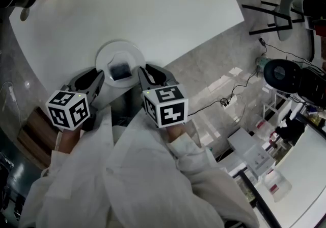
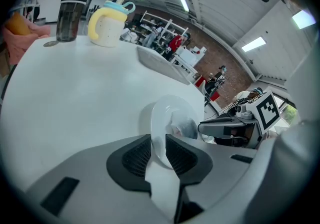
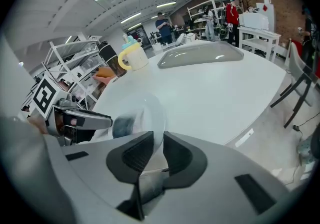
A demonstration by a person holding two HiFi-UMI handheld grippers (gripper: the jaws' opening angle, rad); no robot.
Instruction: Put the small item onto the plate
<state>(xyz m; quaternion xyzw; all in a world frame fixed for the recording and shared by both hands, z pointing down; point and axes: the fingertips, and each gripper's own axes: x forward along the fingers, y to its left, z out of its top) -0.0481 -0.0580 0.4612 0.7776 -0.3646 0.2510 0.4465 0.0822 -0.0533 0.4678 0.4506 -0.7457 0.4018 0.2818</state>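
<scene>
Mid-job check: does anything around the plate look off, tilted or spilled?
Nothing spilled or damaged. The small dark item already lies on the round white plate, which sits close to the white table's near edge. The left gripper and right gripper clamp its opposite rims. Whether it is tilted I cannot tell.

The worktop point(image 1: 168, 23) is smooth, matt white; the plate point(image 1: 104, 58) is glossy white, plastic or ceramic, hard to tell which; the small item point(image 1: 120, 71) looks dark under a clear, shiny film; the left tool point(image 2: 158, 143) and right tool point(image 3: 158, 140) have matt grey plastic shells and black, finely ribbed, rubbery pads point(image 2: 136, 157); the sleeves point(image 1: 153, 186) are white creased cloth; the floor point(image 1: 214, 69) is polished grey stone-look tile.
</scene>
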